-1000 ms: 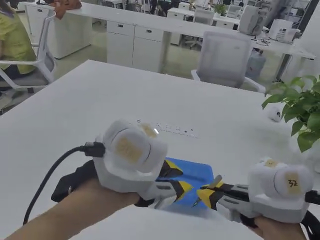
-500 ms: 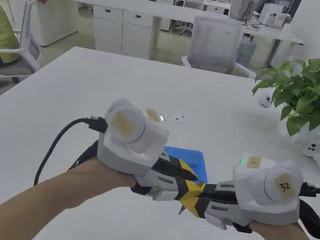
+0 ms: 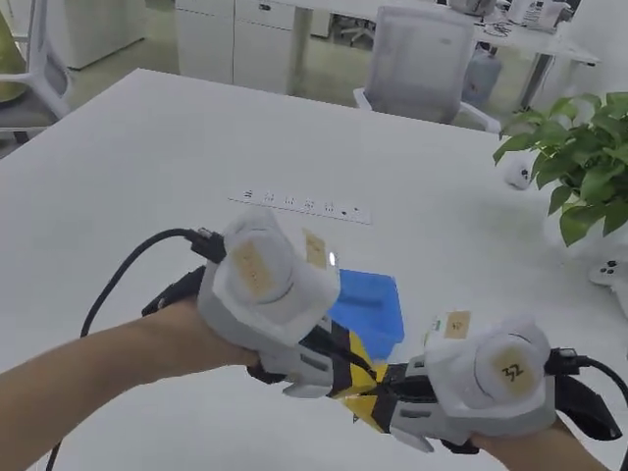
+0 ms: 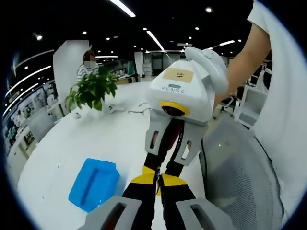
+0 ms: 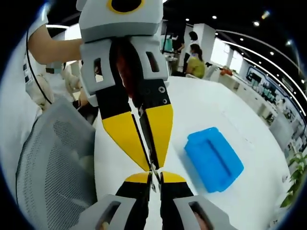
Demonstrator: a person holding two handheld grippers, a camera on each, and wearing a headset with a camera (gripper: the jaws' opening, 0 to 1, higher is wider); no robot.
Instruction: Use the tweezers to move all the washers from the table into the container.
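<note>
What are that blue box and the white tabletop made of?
Blue container: probably moulded plastic with a matte finish, judging by its even colour and rounded edges. Table: smooth white top with a faint sheen, perhaps laminate; the look leaves it open.

Left gripper point(image 4: 157, 175) and right gripper point(image 5: 152, 177) meet tip to tip, jaws closed.
</note>
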